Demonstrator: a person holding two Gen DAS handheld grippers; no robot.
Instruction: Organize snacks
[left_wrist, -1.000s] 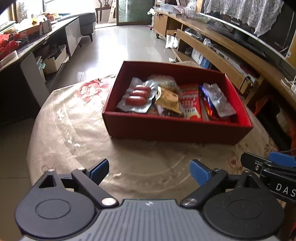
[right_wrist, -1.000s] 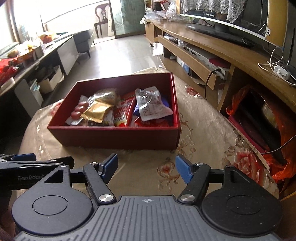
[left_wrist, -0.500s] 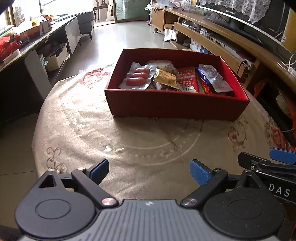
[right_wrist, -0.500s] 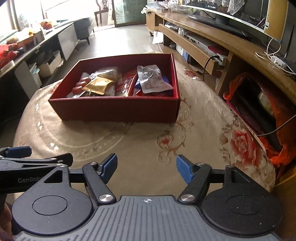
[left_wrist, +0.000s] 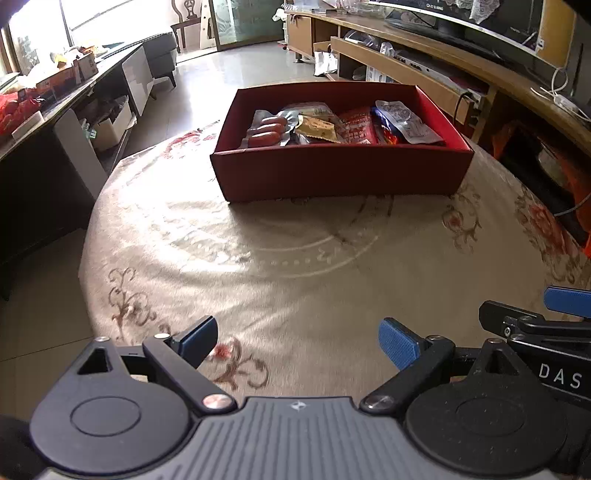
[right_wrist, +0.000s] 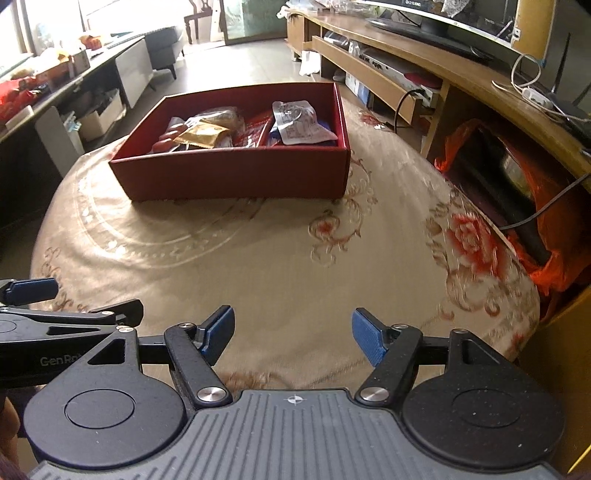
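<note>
A red cardboard box stands on the far half of a round table with a beige flowered cloth. Inside lie several snack packets: a sausage pack, a yellow packet, a red packet and a silver pouch. My left gripper hangs open over the near cloth, nothing between its blue pads. My right gripper is open too, empty, beside the left one. Each gripper's fingers show at the edge of the other's view.
A long wooden TV bench with a cable and power strip runs along the right. An orange bag sits low beside the table's right edge. A dark desk with boxes stands at the left. Tiled floor lies beyond the table.
Both grippers have drawn back from the red box toward the table's near edge, so more cloth shows in front of them. Their jaws stay as wide as before.
</note>
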